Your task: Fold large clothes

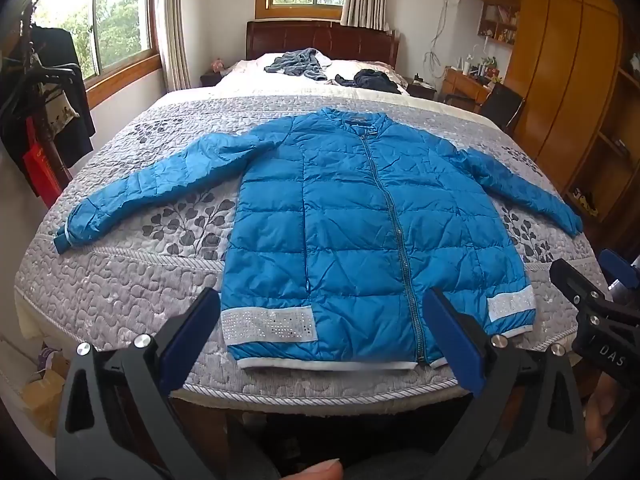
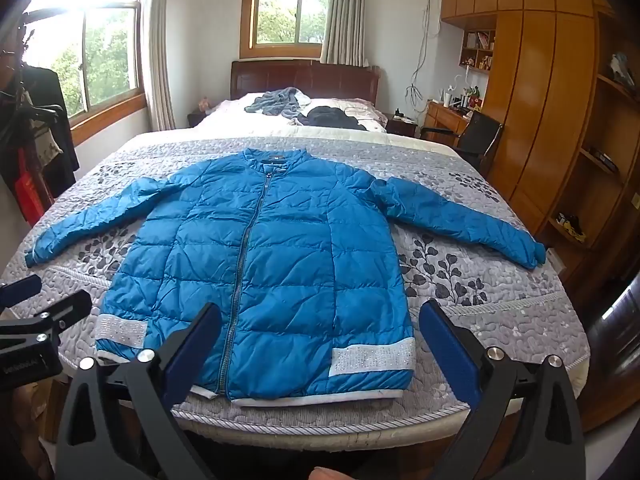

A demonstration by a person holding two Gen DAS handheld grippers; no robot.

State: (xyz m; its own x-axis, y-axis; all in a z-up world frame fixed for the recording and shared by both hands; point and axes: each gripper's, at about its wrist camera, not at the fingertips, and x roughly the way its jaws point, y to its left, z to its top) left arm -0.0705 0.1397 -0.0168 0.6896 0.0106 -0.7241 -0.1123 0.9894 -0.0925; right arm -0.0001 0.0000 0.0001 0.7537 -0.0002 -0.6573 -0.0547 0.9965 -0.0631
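Note:
A blue quilted jacket (image 1: 352,216) (image 2: 276,256) lies flat and zipped on the bed, front up, collar toward the headboard, both sleeves spread out sideways. Silver sequin bands mark its hem. My left gripper (image 1: 322,320) is open above the foot of the bed, hovering before the hem's left half and holding nothing. My right gripper (image 2: 320,332) is open too, in front of the hem's right half, empty. Each gripper shows at the edge of the other's view: the right gripper (image 1: 596,300) and the left gripper (image 2: 36,320).
The bed's grey leaf-patterned quilt (image 1: 132,280) (image 2: 500,312) reaches the foot edge. Crumpled clothes, grey (image 1: 296,63) and dark (image 1: 372,79), lie by the pillows. A coat rack (image 1: 44,120) stands left; wooden wardrobes (image 2: 536,112), a desk and a chair (image 2: 480,136) stand right.

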